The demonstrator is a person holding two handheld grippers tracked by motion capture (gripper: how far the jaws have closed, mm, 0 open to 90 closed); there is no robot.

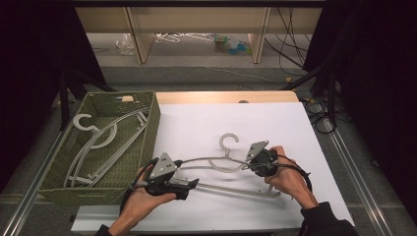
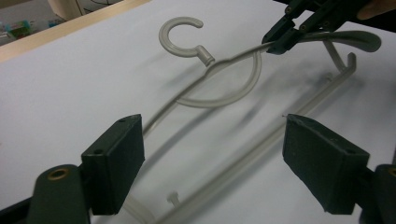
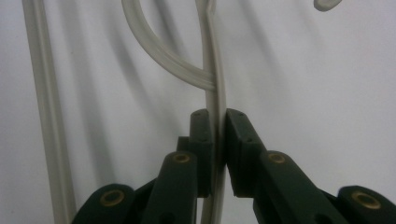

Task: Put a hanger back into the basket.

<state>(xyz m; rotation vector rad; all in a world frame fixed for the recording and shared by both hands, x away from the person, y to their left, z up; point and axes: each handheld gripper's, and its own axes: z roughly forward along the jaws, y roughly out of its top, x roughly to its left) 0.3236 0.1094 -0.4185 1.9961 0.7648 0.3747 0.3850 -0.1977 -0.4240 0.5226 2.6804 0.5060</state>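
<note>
From above, you're steadying the hanger (image 1: 231, 167) on the near table (image 1: 206, 123), basket (image 1: 147, 128) left. Your left gripper (image 2: 212, 158) is spreading wide around its left arm, ready to close. Your right gripper (image 3: 215, 154) is pinching its right arm, keeping it raised.

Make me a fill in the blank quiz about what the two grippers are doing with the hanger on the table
1. The right gripper is shut on the ____ arm of the hanger lying on the white table.
2. The left gripper has its jaws ____, with nothing between them.
3. A second hanger lies inside the green ____.
4. That container stands at the table's ____ side in the high view.

Missing words: upper; open; basket; left
</note>
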